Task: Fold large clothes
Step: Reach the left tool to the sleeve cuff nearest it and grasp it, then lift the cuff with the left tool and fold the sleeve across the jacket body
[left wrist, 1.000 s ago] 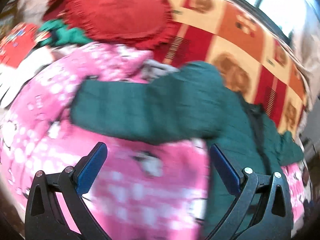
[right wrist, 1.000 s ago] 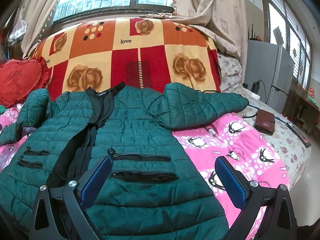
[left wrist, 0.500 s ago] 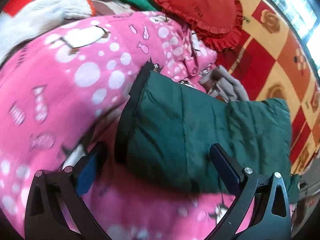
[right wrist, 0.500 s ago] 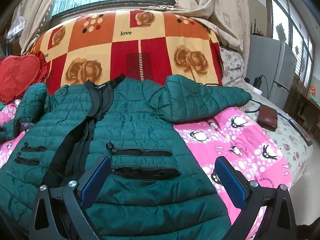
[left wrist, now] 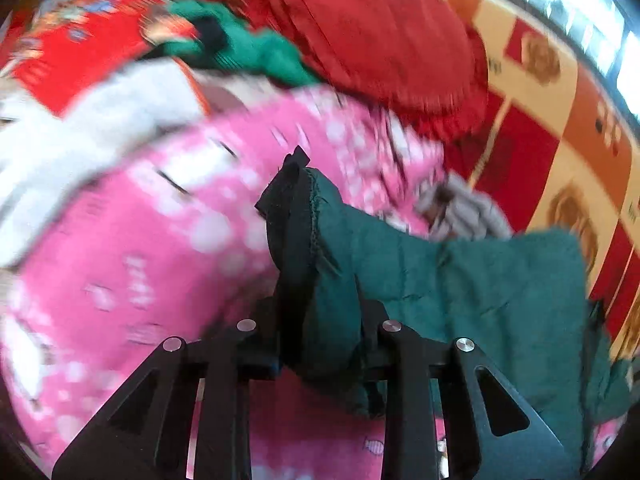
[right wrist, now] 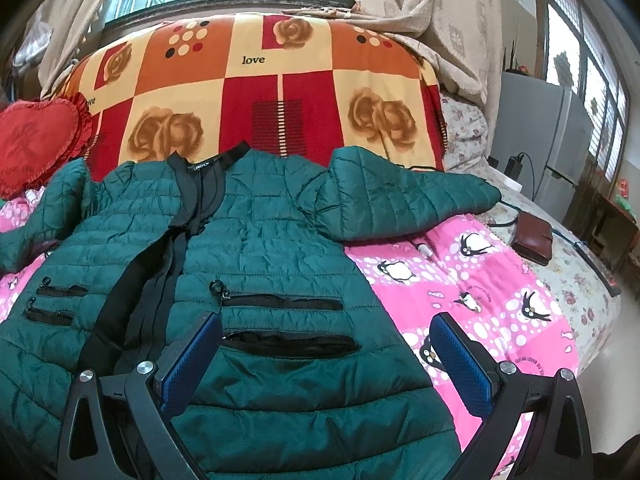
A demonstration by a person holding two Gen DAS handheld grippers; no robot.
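**Left sleeve cuff pinched, right side hovering free**

Your left hand-held gripper (left wrist: pixel 320 344) has just been closing, and its jaws now clamp the black-edged cuff (left wrist: pixel 292 216) of the green jacket (right wrist: pixel 256 264) sleeve. The jacket lies open-fronted and flat on the bed's pink penguin blanket (right wrist: pixel 480 292), collar toward the patchwork rose quilt (right wrist: pixel 256 80).

Around that cuff things are crowded — a red heart cushion (left wrist: pixel 372 32), a bright green garment (left wrist: pixel 260 52), a white knit (left wrist: pixel 80 136) and a grey crumpled cloth (left wrist: pixel 464 212) sit just beyond it.

Your right hand-held gripper (right wrist: pixel 328 364) hangs spread wide over the jacket's lower front, gripping nothing. On that side the other sleeve (right wrist: pixel 408 196) stretches toward a brown wallet (right wrist: pixel 534 238) and a cable (right wrist: pixel 528 168) near the bed edge — bare pink blanket lies between.
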